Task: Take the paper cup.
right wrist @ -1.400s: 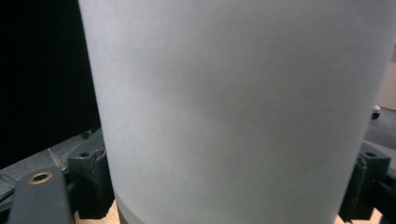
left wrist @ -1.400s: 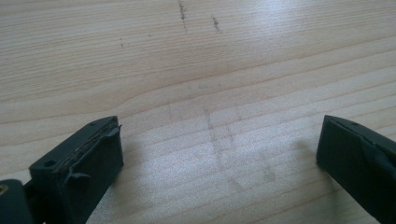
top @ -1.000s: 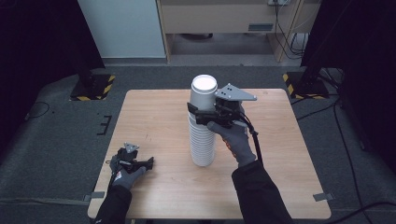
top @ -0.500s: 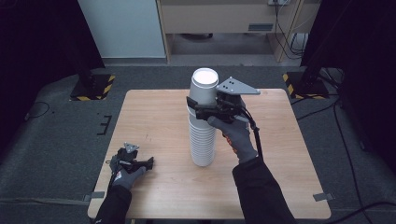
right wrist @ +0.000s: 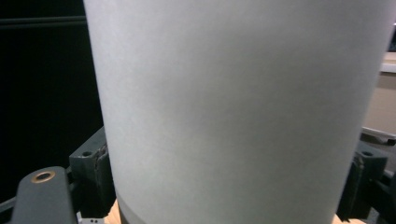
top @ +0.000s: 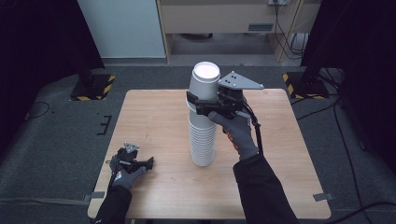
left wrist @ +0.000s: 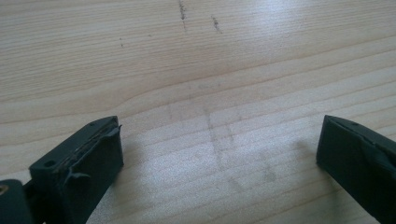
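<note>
A tall stack of upside-down white paper cups (top: 202,140) stands in the middle of the wooden table (top: 149,112). My right gripper (top: 198,103) is shut on the top cup (top: 204,80), which is raised partly off the stack. In the right gripper view that cup (right wrist: 238,102) sits close between the jaws of the right gripper (right wrist: 233,186). My left gripper (top: 140,163) rests open near the table's front left corner. The left gripper (left wrist: 219,154) has only bare wood between its jaws.
A grey carpet surrounds the table. Behind it stand a white panel (top: 121,28) and a wooden cabinet (top: 219,18). Black stand feet with yellow stripes (top: 91,86) sit at both far corners, and cables (top: 341,135) run along the floor on the right.
The right gripper has lifted the top cup higher off the stack. The left gripper has stayed in place.
</note>
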Demonstrator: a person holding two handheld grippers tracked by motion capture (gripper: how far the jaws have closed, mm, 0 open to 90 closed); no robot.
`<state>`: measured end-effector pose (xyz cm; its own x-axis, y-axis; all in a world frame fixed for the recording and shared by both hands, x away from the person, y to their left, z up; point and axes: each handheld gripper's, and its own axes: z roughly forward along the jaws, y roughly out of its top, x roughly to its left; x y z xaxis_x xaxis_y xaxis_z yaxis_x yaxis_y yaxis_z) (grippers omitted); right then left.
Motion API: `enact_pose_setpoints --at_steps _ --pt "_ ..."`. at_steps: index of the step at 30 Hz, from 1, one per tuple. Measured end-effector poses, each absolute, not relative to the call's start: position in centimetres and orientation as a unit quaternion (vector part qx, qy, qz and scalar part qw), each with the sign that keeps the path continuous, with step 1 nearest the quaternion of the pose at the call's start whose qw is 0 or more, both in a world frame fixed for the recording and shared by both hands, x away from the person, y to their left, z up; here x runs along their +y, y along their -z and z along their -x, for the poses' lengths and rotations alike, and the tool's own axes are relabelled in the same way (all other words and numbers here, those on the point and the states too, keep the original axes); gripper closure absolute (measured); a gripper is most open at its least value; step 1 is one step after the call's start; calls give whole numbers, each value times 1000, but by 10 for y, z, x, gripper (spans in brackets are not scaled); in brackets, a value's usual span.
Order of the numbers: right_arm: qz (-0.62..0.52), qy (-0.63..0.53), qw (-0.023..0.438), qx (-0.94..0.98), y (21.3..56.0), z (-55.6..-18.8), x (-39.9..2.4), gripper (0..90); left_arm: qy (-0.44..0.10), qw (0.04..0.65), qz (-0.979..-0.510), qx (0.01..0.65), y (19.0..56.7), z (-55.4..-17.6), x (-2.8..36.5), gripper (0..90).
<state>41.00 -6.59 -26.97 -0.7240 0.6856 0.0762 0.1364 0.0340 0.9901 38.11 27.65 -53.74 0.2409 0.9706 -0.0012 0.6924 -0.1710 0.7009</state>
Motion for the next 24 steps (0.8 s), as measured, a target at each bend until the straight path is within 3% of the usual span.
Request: enact_pose_setpoints --at_steps 24 --pt "-305 -658 222 651 247 -408 -81 154 -233 299 -729 570 537 -381 276 0"
